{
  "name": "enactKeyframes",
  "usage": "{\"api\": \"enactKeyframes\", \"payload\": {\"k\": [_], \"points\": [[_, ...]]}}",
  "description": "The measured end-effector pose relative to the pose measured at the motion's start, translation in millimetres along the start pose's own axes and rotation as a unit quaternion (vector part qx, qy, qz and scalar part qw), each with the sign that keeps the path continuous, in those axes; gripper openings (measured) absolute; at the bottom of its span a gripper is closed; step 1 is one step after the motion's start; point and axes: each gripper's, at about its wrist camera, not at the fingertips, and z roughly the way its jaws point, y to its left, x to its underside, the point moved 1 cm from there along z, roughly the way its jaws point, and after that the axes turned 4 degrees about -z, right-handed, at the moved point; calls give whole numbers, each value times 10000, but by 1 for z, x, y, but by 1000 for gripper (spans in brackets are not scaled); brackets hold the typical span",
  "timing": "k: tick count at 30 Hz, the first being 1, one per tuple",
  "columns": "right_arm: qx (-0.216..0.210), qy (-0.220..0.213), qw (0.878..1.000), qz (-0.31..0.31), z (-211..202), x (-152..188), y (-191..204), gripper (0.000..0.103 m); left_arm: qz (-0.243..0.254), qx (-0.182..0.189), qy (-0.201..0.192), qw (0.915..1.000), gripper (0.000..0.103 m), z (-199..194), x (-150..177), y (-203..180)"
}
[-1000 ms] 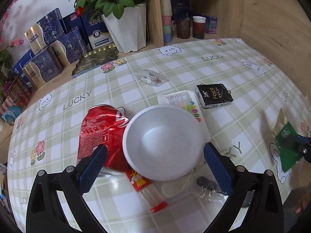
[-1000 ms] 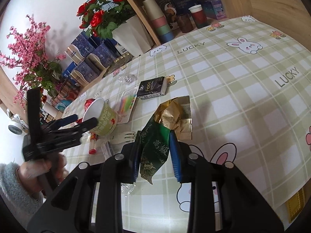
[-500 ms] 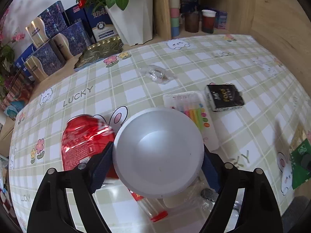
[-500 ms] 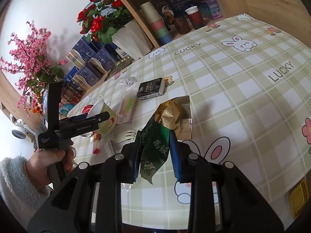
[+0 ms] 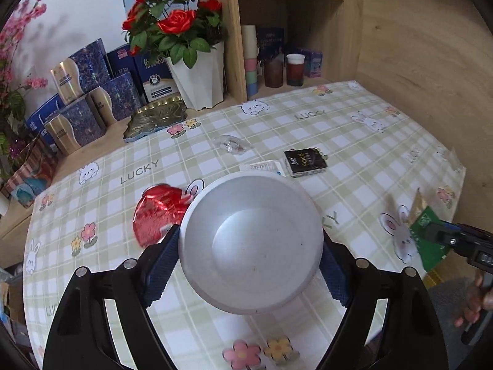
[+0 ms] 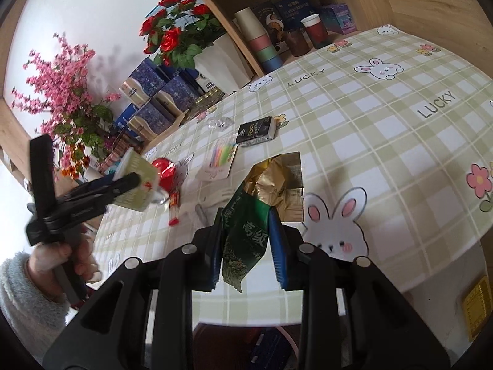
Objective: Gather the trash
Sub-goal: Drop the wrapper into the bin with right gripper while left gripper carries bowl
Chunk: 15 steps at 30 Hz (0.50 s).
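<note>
Above the near half of the bench (image 5: pixel 277 117), the left claw (image 5: pixel 250 248) is clamped across a paper bowl (image 5: pixel 251 243), one blue pad on each side of its rim, and the bowl hangs clear of the checked cloth. In the right wrist view the same bowl (image 6: pixel 135 182) shows tilted, mouth turned away, so it looks empty, though its inside bottom is the only part I can vouch for. The right claw (image 6: pixel 248 243) pinches a green foil wrapper (image 6: pixel 246 228) between nearly closed pads; its gold crumpled end (image 6: pixel 277 178) sticks out ahead, over the near edge of the bench.

The step in hand seems to be carrying both pieces off to a bin, which I cannot see here. To do it well, keep the squeeze on the bowl light and even: thin paper walls fold if pressed harder and slip if eased. Hold the wrapper firmly, as foil slides easily.

Left on the cloth are a crushed red can (image 5: pixel 157 215), a black tissue pack (image 5: pixel 305 162), a clear crumpled wrapper (image 5: pixel 231 145) and a candle packet (image 6: pixel 220 160).
</note>
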Motion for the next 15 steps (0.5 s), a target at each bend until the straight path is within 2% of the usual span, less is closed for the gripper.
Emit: {"api": "enactKeyframes", "payload": {"k": [6, 11, 15], "points": [[79, 206, 9997, -130, -17, 24, -1, 30, -553, 261, -37, 9981, 81, -48, 41, 9], [128, 344, 9992, -168, -25, 45, 3, 30, -1023, 322, 11, 9942, 81, -79, 84, 15], [42, 640, 9978, -181, -24, 67, 13, 30, -1310, 307, 48, 9909, 81, -101, 119, 15]]}}
